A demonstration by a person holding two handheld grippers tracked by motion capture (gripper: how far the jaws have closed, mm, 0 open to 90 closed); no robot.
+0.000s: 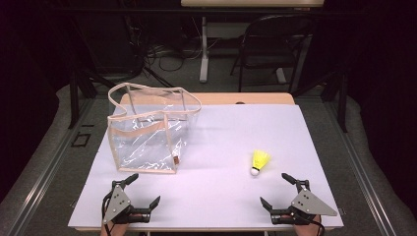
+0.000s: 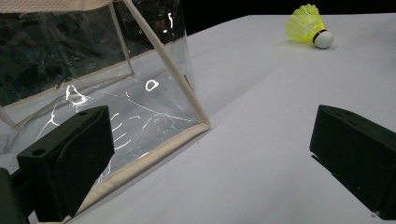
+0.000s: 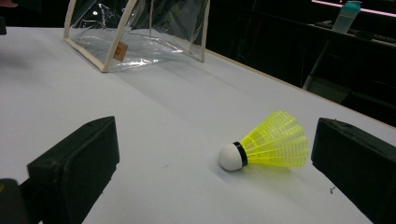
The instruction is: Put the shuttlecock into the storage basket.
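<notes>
A clear plastic bag with beige trim (image 1: 150,130) stands open-topped on the left of the white table (image 1: 221,132). A yellow shuttlecock with a white cork tip (image 1: 259,162) lies on its side to the right. My left gripper (image 1: 145,189) rests near the front edge, just in front of the bag's near corner (image 2: 203,123), jaws wide apart and empty. My right gripper (image 1: 276,190) sits at the front right, open; the shuttlecock (image 3: 268,148) lies a short way ahead of its jaws, untouched. From the left gripper view the shuttlecock (image 2: 309,26) is far off at upper right.
A black folding chair (image 1: 273,46) and a desk leg (image 1: 204,49) stand beyond the table's far edge. A teal bottle (image 3: 348,16) stands on a dark surface in the background. Dark floor rails run along both sides of the table.
</notes>
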